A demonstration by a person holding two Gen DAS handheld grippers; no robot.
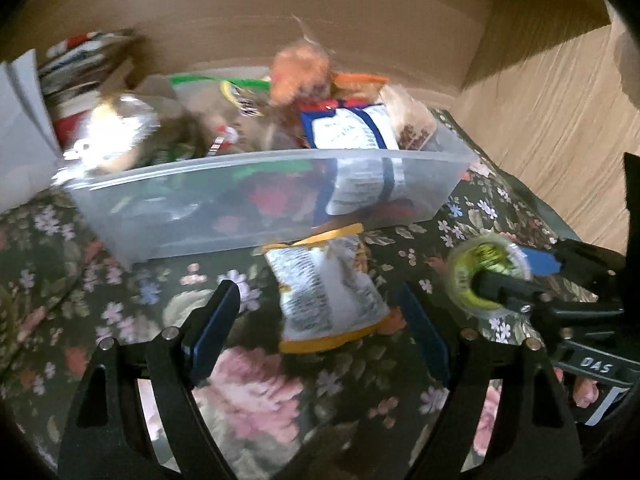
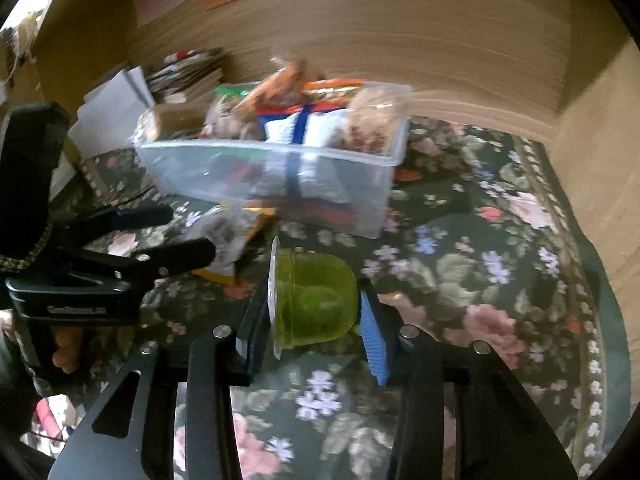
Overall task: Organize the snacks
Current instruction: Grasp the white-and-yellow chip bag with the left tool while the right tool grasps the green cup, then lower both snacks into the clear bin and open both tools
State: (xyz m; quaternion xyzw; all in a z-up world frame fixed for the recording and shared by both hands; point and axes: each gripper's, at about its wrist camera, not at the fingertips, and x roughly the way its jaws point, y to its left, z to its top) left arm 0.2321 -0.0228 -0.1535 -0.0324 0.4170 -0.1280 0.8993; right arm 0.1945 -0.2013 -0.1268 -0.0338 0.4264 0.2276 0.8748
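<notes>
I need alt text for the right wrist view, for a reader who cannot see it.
The right gripper holds a green jelly cup on its side above a floral cloth. Behind stands a clear bin full of snacks; the left gripper reaches a snack packet at left.

Left gripper (image 1: 320, 316) is angled down with its jaws spread wide, nothing pinched; the snack bag (image 1: 326, 294) just lies between the fingers. Right gripper (image 2: 314, 322) also tilts down, jaws pulled in on a green jelly cup (image 2: 316, 300), pads on both sides of it. Fingers of a hand (image 2: 66, 354) show under the left one's handle.
</notes>
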